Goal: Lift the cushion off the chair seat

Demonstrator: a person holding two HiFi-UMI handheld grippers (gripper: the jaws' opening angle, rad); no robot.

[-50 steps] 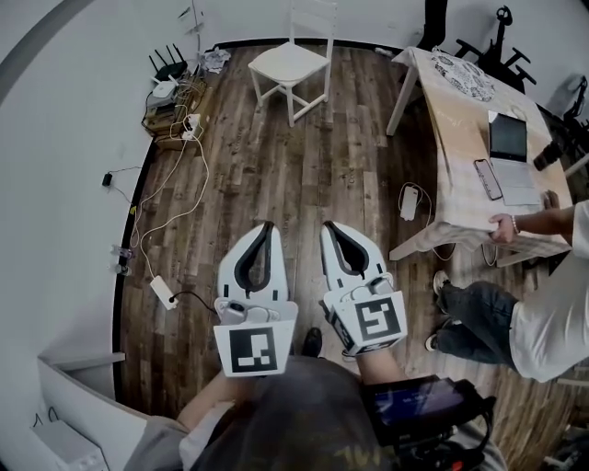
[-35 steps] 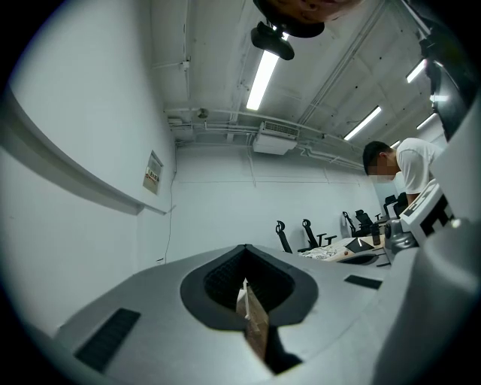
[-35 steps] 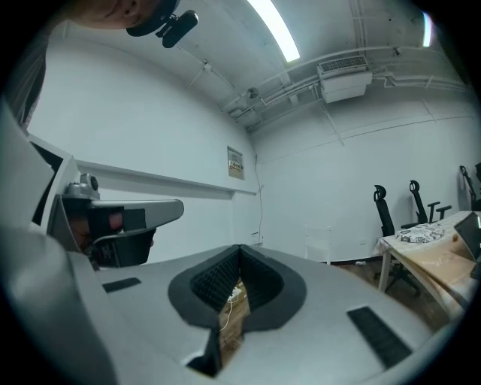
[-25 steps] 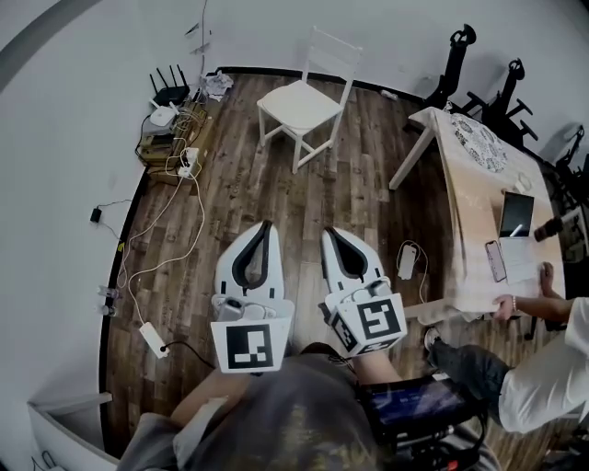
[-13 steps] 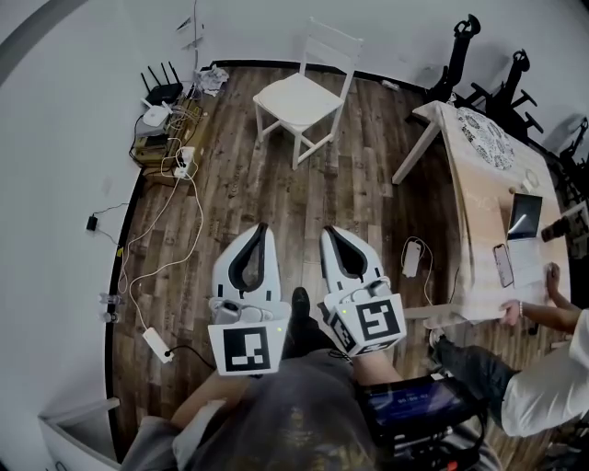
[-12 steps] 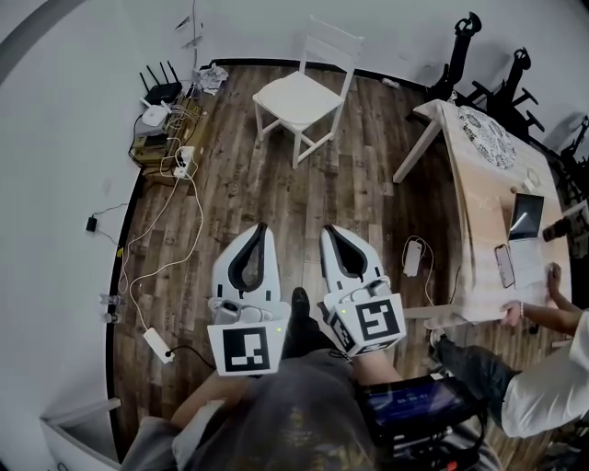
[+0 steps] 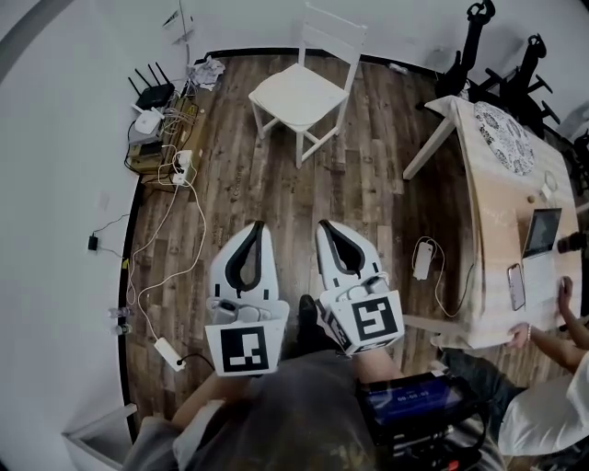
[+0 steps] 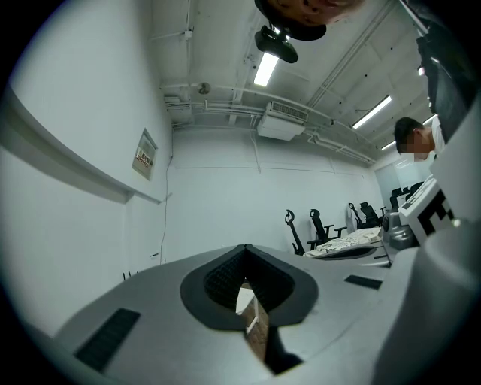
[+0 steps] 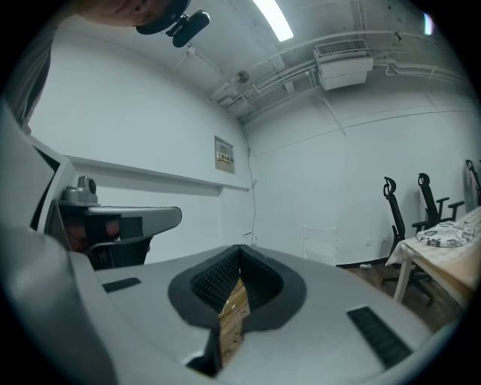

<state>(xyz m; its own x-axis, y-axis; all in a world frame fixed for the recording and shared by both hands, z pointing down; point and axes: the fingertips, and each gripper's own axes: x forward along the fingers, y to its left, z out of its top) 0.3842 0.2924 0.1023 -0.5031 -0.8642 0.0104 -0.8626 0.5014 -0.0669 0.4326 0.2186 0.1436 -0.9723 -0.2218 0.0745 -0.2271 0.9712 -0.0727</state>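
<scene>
**Chair** (image 7: 335, 22): white, wooden, with an open slatted back. It stands upright on the plank floor close to the far wall and is turned at an angle. **Cushion** (image 7: 293, 95): pale, flat and roughly square. It lies level on the seat and covers it, and its edge is hard to tell from the seat. Both lie well ahead of the closed fingers of the left gripper (image 7: 258, 226) and the right gripper (image 7: 323, 224), touching neither.

Left gripper (image 7: 254, 230): held level, pointing forward, jaws together, nothing between them. Right gripper (image 7: 328, 228): level, parallel to the left and just beside it, jaws together, empty. Both held close before the torso.
</scene>
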